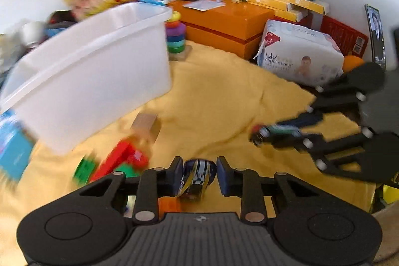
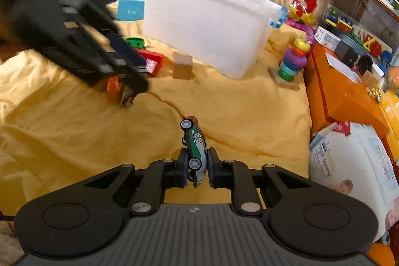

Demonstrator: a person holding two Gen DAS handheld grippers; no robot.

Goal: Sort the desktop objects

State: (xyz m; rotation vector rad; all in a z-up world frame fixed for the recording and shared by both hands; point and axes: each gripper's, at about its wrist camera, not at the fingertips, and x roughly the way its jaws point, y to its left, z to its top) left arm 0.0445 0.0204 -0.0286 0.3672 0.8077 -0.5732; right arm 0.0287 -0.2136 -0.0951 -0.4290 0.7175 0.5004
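Observation:
My left gripper [image 1: 198, 173] is shut on a dark blue toy car [image 1: 198, 177] with yellow and white stripes. In the right wrist view that gripper [image 2: 134, 89] is a blurred black shape at the upper left, above the yellow cloth [image 2: 224, 101]. A green toy car [image 2: 195, 148] numbered 59 stands on end, with my right gripper [image 2: 197, 166] shut on it. In the left wrist view the right gripper [image 1: 259, 135] comes in from the right with that car [image 1: 276, 130]. A white plastic bin [image 1: 99, 61] [image 2: 204, 24] stands behind both.
Red and green bricks [image 1: 119, 161], a wooden block [image 1: 147, 125] and an orange brick [image 2: 112, 87] lie near the bin. A ring stacker [image 2: 291, 61], an orange box [image 1: 224, 21] and a diaper pack [image 1: 299, 54] edge the cloth's far side. A blue box [image 2: 131, 7] sits left of the bin.

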